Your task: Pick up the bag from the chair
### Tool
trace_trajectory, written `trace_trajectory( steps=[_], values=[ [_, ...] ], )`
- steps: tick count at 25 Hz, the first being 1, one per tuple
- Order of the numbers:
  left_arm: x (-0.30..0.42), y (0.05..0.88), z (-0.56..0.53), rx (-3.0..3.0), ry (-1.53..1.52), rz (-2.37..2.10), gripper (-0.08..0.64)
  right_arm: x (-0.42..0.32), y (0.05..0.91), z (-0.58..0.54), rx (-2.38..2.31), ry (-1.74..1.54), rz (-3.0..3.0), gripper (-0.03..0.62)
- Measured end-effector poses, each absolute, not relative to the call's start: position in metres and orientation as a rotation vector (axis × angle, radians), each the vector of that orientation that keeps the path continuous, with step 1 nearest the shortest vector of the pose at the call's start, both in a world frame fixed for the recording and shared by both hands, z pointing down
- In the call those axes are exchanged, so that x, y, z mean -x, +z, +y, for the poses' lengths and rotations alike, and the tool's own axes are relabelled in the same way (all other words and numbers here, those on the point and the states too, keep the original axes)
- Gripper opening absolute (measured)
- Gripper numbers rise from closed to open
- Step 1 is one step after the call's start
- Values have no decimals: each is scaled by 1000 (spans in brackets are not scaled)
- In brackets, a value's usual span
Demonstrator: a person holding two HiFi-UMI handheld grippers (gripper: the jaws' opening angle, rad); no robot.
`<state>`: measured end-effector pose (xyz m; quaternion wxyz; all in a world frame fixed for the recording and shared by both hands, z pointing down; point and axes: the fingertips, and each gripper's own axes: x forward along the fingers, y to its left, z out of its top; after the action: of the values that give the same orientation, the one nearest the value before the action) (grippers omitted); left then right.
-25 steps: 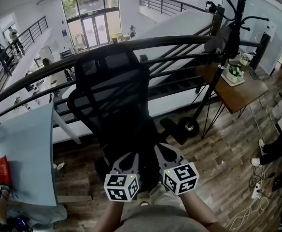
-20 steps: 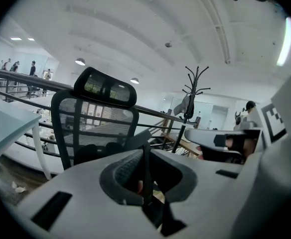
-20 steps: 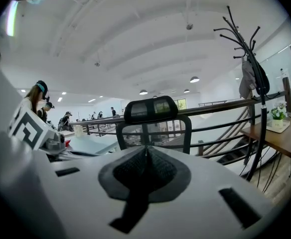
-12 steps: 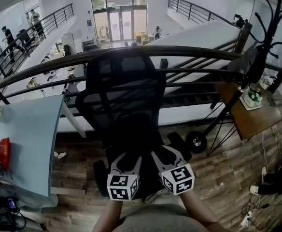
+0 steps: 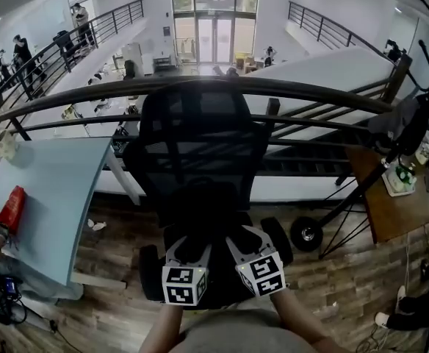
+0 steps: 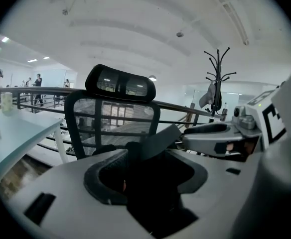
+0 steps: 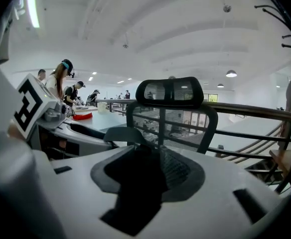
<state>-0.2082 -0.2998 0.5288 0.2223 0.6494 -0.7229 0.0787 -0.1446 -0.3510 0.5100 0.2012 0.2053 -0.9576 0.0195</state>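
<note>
The left gripper (image 5: 189,247) and right gripper (image 5: 245,241), jaws just opened wide, both straddle the black bag (image 5: 203,210) on the office chair (image 5: 197,134) ahead.

Open office mezzanine, mesh chair (image 5: 196,145), railing (image 5: 310,93), desk (image 5: 45,197), coat stand (image 6: 217,81)

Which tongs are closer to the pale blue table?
Left. The left tongs are over the chair seat, on the side nearest the table; the right tongs sit beside them, farther off. Both jaws have just been opening, the black bag between them.
</note>
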Motion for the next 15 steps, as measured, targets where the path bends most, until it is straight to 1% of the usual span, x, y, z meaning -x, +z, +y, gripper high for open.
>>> trace_trajectory(
  steps=[15],
  values=[
    [241,524,-322,-1583,113,-2180,199,207,513,-362,-224,-23,-2752,130]
  ],
)
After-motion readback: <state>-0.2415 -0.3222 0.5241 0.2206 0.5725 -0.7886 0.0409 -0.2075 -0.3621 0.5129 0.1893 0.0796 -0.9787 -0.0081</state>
